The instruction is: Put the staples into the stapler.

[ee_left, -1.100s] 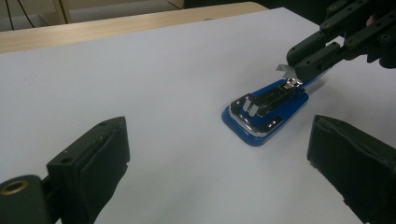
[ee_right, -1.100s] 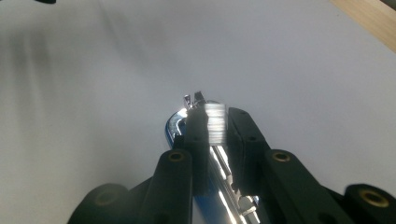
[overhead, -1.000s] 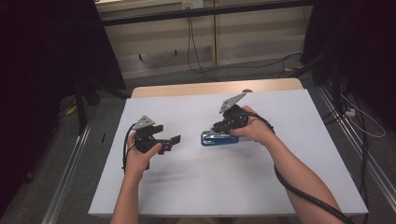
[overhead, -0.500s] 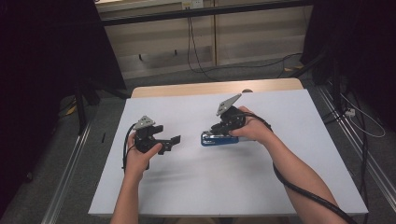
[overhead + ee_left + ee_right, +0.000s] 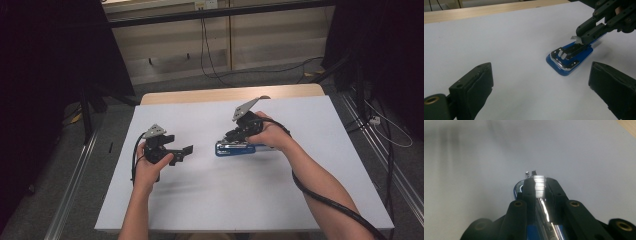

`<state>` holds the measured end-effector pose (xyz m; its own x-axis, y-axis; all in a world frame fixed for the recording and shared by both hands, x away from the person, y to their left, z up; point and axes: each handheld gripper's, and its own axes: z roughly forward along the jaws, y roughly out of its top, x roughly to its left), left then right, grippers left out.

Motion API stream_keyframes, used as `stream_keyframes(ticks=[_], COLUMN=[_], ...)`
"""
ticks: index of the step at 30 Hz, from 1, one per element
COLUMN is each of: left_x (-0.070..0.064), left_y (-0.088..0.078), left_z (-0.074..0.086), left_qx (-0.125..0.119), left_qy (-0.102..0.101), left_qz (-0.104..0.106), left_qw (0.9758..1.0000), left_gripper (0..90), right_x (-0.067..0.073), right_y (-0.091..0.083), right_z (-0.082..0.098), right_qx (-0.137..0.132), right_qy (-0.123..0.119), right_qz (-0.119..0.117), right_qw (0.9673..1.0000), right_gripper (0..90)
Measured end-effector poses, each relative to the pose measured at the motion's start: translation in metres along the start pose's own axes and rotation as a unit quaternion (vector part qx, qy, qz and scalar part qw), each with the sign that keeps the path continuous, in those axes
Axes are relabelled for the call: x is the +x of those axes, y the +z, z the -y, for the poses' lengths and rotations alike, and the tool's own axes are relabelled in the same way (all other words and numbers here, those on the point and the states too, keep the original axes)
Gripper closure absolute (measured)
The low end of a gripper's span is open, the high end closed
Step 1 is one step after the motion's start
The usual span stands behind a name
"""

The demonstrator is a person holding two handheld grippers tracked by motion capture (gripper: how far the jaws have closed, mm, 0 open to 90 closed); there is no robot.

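Blue metal stapler [image 5: 239, 148] lies flat mid-table, where the right claw [image 5: 235, 138] pinches a shiny staple strip [image 5: 539, 185] above it. Well apart, the left claw [image 5: 182, 151] hovers spread, holding nothing. White table [image 5: 300, 200], wooden far edge, grey floor, dark curtains around.

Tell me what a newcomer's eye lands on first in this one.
The blue stapler near the middle of the white table, lying open with its metal staple channel showing. The right gripper is above it, jaws shut on a small silvery strip of staples. The left gripper rests open at the table's left, aimed at the stapler.
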<state>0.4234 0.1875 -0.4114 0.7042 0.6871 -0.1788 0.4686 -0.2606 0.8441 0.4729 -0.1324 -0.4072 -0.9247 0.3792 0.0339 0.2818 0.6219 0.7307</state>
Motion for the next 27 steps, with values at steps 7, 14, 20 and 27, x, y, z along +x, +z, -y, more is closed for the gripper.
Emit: stream_keyframes(ticks=[7,14,20,27], left_x=[0.0004,0.0,0.0005,0.0009], left_y=[-0.0011,0.0015,0.0008,-0.0003], left_z=[-0.0002,0.0013,0.0009,0.0009], left_qx=[-0.003,0.008,0.004,0.0], left_qy=[-0.001,0.001,0.0,0.0], left_qz=[-0.001,-0.002,-0.004,-0.005], left_qw=[1.0,1.0,1.0,1.0], left_gripper=[5.8,5.8,5.8,5.8], right_x=[0.0003,-0.0005,-0.0028,-0.0028], right_y=[0.0045,0.0026,0.0029,0.0055], right_z=[-0.0029,-0.0064,-0.0098,-0.0098], right_qx=[0.008,0.01,0.009,0.005], right_qy=[-0.013,-0.018,-0.025,-0.028], right_qz=[-0.005,-0.009,-0.01,-0.019], right_qw=[0.9999,0.9998,0.9996,0.9994], right_gripper=[79.6,79.6,79.6,79.6])
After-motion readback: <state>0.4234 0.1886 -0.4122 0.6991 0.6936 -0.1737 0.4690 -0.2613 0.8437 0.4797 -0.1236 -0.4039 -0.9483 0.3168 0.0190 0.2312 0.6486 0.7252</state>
